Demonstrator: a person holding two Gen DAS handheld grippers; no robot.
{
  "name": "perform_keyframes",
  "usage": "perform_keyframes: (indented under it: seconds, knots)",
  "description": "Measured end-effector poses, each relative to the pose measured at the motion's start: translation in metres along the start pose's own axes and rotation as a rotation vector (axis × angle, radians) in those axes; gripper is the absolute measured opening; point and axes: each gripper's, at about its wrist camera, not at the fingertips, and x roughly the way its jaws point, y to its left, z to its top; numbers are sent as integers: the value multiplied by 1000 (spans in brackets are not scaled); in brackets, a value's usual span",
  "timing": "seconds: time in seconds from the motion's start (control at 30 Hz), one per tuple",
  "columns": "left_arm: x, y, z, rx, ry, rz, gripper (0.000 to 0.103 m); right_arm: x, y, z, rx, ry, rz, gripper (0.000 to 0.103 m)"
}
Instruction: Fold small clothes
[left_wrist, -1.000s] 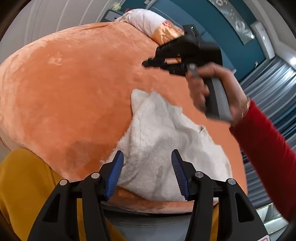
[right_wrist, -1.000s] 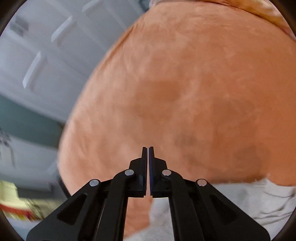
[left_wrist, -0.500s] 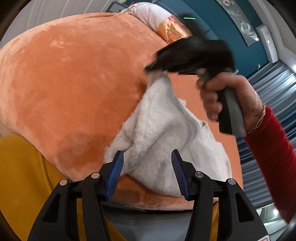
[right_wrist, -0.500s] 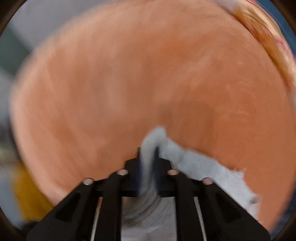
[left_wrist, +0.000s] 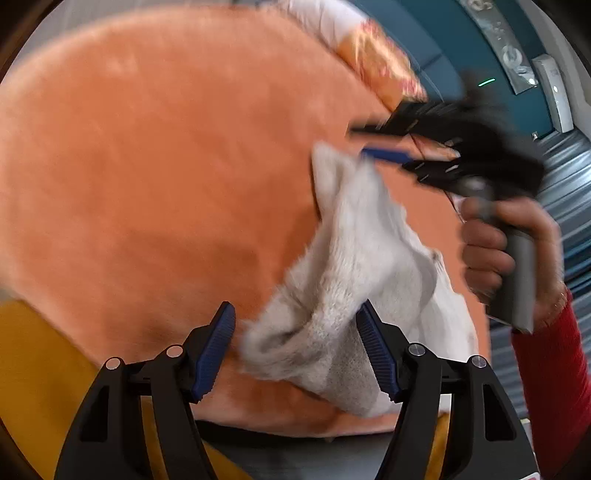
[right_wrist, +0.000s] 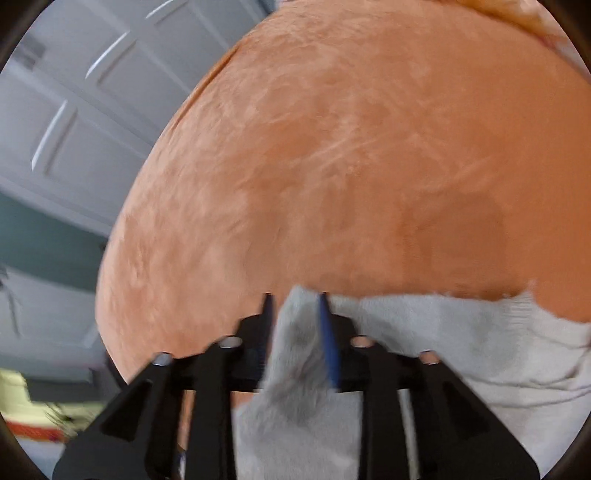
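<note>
Left wrist view shows your left gripper (left_wrist: 295, 347) low over the near edge of the orange plush blanket (left_wrist: 147, 166), its blue-padded jaws opening and standing wide; the near, bunched end of the white fleece garment (left_wrist: 351, 266) sits between them, close against the right-hand pad, while the left-hand pad is clear of it, so nothing is pinched there. Take the garment as your landmark: it runs as a rumpled strip from that near end up and away across the blanket, and its far corner stands lifted in a peak. Just beyond that peak, your right gripper (left_wrist: 384, 142) is blurred, its blue pad touching or all but touching the corner, and your right hand (left_wrist: 502, 243) wraps the grey handle to the right of the garment, with a red sleeve (left_wrist: 550, 384) below it. Beyond the garment, at the blanket's far edge, lies a pillow (left_wrist: 369, 55) in white and orange print. On the near left of the garment a patch of yellow fabric (left_wrist: 37, 369) shows past the blanket's edge. Right wrist view puts the same fleece garment (right_wrist: 480, 347) across the lower right, with a grey-shaded fold rising between your right gripper's (right_wrist: 295, 295) fingers; those jaws are opening, the fold stands between them, and the blur leaves it unclear whether the pads press it. Blanket (right_wrist: 369, 147) fills the space beyond the garment, and white panelled doors (right_wrist: 74, 110) stand far to its left.
</note>
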Motion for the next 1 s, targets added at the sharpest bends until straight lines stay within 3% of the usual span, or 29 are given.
perform_keyframes:
  seconds: [0.03,0.07,0.1,0.13,0.23,0.27,0.33,0.43,0.5,0.57,0.73,0.87,1.0]
  knots:
    - [3,-2,0,-7,22,-32,61,-12,6,-10,-50,-20,-14,59]
    - [4,-8,0,8,36,-60,43,-25,4,-23,-79,-40,-32,68]
    - [3,-13,-2,29,45,-80,27,-33,3,-33,-100,-59,-51,68]
    - [-5,-23,-6,51,61,-103,4,-40,-1,-46,-114,-73,-73,69]
    - [-53,-53,-20,104,-11,-193,3,-64,-24,-81,-94,-125,-110,69]
    - [-75,-68,-26,159,-52,-180,4,-69,-31,-88,-79,-139,-101,69]
    - [-89,-76,-32,205,-86,-114,4,-79,-54,-107,-3,-140,-78,69]
    - [-62,-36,-32,106,-11,63,4,-73,-75,-123,88,-88,-84,69]
    - [-56,-17,-34,59,-1,97,5,-76,-75,-131,95,-86,-88,69]
    - [-56,-13,-33,74,-15,159,7,-84,-71,-141,80,-101,-107,69]
    - [-76,-26,-26,113,-65,152,13,-99,-76,-171,97,-127,-97,69]
    - [-82,-41,-6,164,-145,162,42,-98,-72,-156,100,-157,-71,69]
    - [-74,-52,6,181,-143,164,42,-74,-43,-108,4,-156,-53,69]
